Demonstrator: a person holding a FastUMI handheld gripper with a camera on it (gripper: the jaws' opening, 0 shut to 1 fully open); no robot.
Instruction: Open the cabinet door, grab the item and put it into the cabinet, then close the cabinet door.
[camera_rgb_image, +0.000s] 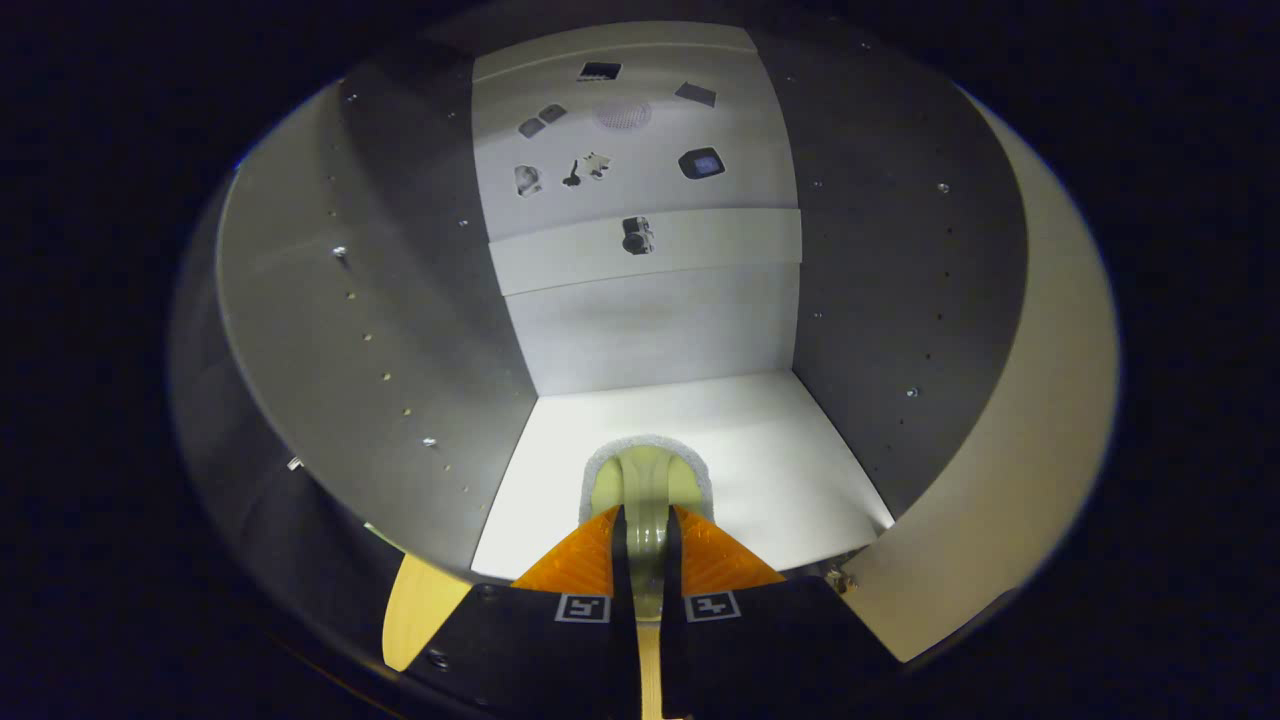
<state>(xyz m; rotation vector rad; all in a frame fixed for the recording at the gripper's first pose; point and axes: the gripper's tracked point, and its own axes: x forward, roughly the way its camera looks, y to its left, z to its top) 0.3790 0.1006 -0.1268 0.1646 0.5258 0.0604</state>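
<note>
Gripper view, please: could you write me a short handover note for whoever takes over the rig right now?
Claw: shut on the item, a pale yellow-green thing with a white foam edge, pinched between the orange fingers.
Item: inside the cabinet, low over the white shelf floor; whether it touches the floor cannot be told.
Cabinet door: open, swung out to the right.
Done: door opened, item grabbed and carried in.
Left: set the item down, release it, back the claw out, close the door.
</note>
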